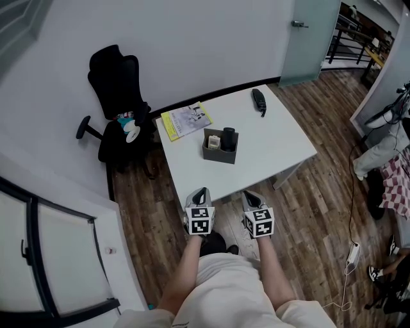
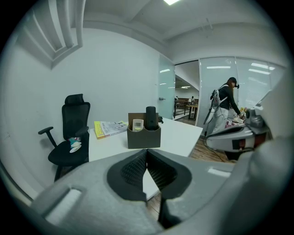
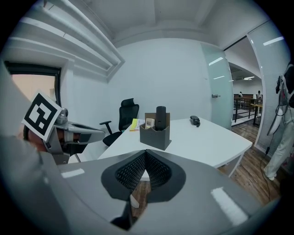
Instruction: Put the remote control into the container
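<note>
Black remote control point(image 1: 259, 101) lies apart from the grey container point(image 1: 219, 156), which perhaps holds a second remote point(image 1: 228, 138); left gripper point(image 2: 147, 151) and right gripper point(image 3: 145, 153) clenched, empty.

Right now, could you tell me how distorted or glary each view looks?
Head view: evenly lit, mild wide-angle bowing; the table is sharp. Left gripper view: strong fisheye with black corners, and a ceiling light blown out at the top edge. Right gripper view: same fisheye; the container is sharp.
</note>
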The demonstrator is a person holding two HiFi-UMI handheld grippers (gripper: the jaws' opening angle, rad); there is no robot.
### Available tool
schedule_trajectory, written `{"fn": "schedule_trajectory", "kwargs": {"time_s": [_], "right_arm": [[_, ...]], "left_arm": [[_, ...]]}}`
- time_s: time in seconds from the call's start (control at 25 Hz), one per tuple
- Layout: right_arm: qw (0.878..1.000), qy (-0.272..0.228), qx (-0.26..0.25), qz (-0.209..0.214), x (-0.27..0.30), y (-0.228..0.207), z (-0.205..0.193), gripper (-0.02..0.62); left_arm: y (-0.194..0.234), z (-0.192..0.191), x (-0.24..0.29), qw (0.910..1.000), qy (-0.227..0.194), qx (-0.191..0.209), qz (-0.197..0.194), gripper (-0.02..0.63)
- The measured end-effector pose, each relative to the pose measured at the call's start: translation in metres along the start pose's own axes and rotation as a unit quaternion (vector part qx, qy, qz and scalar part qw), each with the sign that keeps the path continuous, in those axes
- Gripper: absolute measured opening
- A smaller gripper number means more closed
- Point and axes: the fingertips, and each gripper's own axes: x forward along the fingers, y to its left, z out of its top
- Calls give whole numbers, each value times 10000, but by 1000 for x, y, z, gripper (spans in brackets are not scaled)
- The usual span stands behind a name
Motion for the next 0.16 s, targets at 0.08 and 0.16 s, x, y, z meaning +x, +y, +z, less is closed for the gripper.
{"fn": "schedule_trajectory", "kwargs": {"time_s": [0.08, 0.16], "right_arm": [[10000, -5, 3, -21, 1, -1, 1, -5], [10000, -9, 0, -37, 3, -2, 2, -5]], "left_arm": [[1, 1, 1, 10000, -26, 0, 4, 6], [3, 3, 3, 10000, -68, -5, 5, 6]]}}
